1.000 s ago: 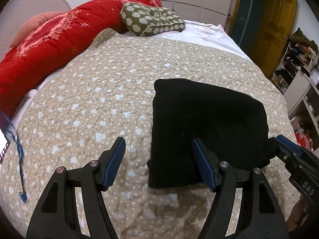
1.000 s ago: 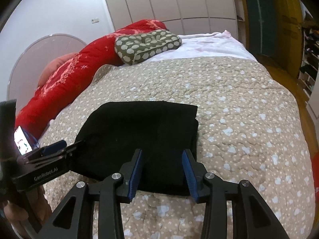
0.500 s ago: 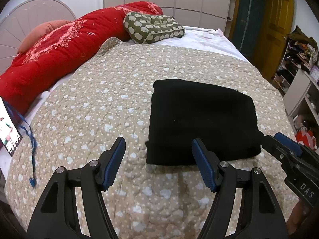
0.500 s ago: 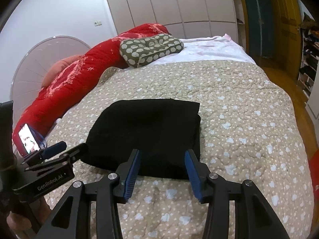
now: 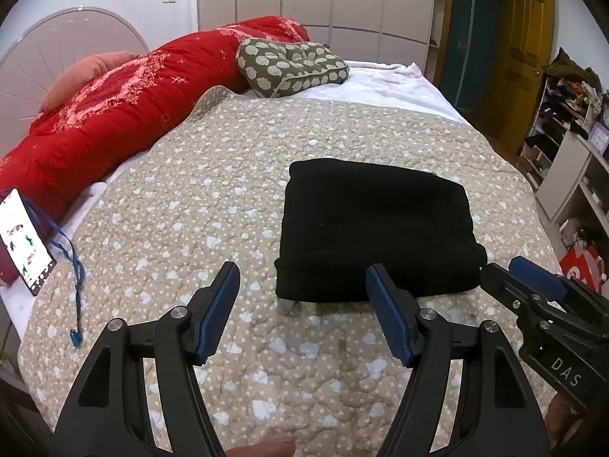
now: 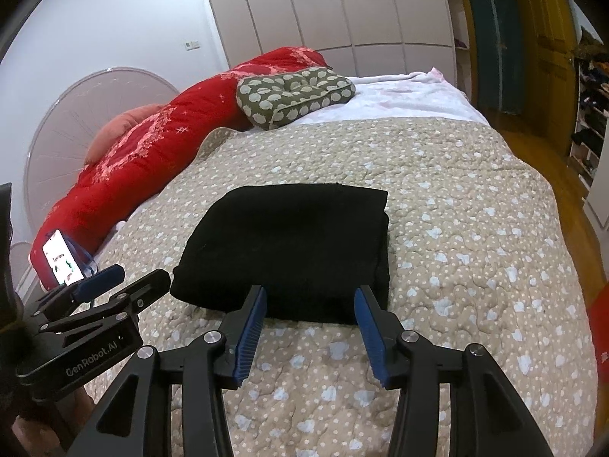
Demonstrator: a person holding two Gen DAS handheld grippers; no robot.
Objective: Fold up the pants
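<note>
Black two-finger left tool [image 5: 302, 297] and right tool [image 6: 310, 321], blue ribbed pads, silver screws, white lettering.

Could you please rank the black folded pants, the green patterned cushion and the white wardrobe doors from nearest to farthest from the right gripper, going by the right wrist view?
1. Black folded pants: on the quilt just ahead of the right gripper.
2. Green patterned cushion: farther up the bed, against the red duvet.
3. White wardrobe doors: beyond the bed, along the far wall.

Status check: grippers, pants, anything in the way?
Left gripper open, empty. Right gripper open, jaws just widened, nothing between them. Black pants folded flat on the quilt. Nothing in the way.
</note>
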